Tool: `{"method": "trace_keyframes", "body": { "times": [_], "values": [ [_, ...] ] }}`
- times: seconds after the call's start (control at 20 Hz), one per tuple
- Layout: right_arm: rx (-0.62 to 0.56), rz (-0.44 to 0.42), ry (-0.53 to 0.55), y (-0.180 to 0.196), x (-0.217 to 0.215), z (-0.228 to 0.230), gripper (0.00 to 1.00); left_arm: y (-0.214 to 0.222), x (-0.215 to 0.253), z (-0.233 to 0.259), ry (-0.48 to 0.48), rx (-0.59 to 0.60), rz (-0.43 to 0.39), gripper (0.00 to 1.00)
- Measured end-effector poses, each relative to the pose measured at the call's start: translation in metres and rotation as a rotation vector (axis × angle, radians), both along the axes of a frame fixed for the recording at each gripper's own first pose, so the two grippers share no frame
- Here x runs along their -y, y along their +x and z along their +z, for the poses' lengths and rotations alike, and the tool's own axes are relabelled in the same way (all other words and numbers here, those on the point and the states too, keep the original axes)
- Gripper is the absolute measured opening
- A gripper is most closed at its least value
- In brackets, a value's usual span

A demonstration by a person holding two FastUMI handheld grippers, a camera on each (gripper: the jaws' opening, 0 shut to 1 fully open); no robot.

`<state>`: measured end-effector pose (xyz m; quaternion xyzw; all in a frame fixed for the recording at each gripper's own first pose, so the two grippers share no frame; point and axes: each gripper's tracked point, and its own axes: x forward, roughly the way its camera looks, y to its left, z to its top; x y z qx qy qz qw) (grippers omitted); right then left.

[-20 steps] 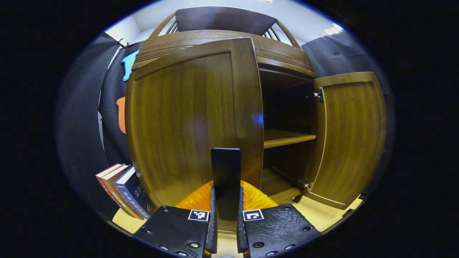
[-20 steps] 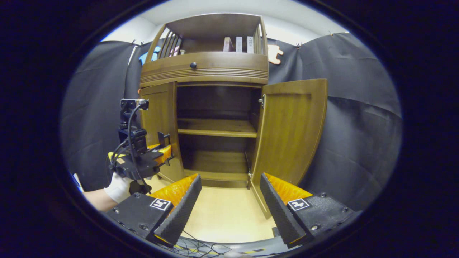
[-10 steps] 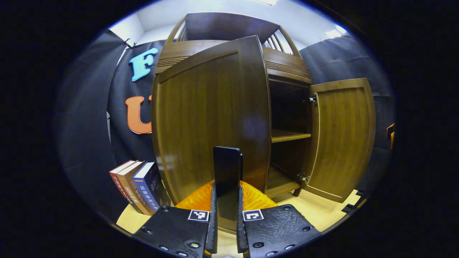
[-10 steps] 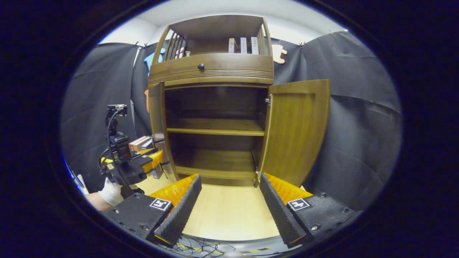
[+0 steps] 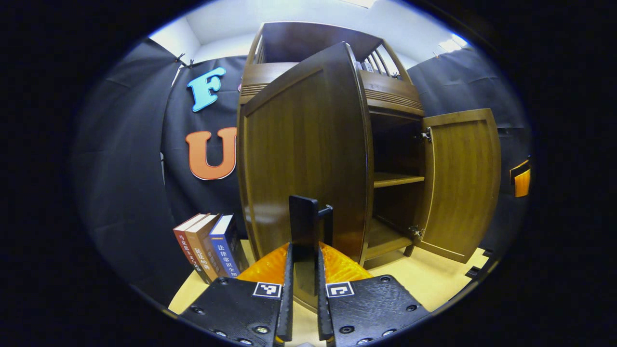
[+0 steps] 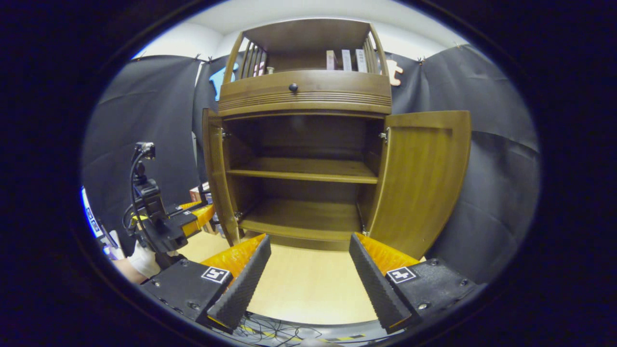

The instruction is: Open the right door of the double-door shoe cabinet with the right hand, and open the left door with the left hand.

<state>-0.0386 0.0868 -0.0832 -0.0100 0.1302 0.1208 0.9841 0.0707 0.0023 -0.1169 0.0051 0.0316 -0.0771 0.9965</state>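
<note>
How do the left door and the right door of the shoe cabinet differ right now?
The left door has the left gripper shut on its black handle; the right door stands free, with the right gripper open and apart from it. In the right gripper view the left door shows nearly edge-on, the right door shows its broad inner face. Both are swung open, brown wood with curved tops.

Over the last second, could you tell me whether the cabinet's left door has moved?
Yes. In the right gripper view the left door has swung further outward from the cabinet frame, uncovering the shelf; the left gripper holds its handle.
</note>
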Motion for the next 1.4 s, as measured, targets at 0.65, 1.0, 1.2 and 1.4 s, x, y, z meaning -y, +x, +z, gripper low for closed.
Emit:
{"method": "trace_keyframes", "body": {
  "times": [0.65, 1.0, 1.2, 1.4],
  "values": [
    [-0.017, 0.068, -0.009, -0.006, -0.031, -0.013, 1.00, -0.010, -0.092, 0.007, 0.024, 0.030, 0.079, 0.12],
    [-0.035, 0.077, -0.006, -0.003, -0.039, -0.020, 1.00, -0.008, -0.118, 0.008, 0.002, 0.050, 0.050, 0.02],
    [-0.040, 0.087, -0.012, -0.003, -0.046, -0.024, 1.00, -0.007, -0.142, 0.003, -0.034, 0.049, 0.027, 0.02],
    [-0.056, 0.103, -0.012, -0.002, -0.053, -0.029, 1.00, -0.003, -0.157, 0.003, -0.048, 0.054, -0.041, 0.02]
  ]
}}
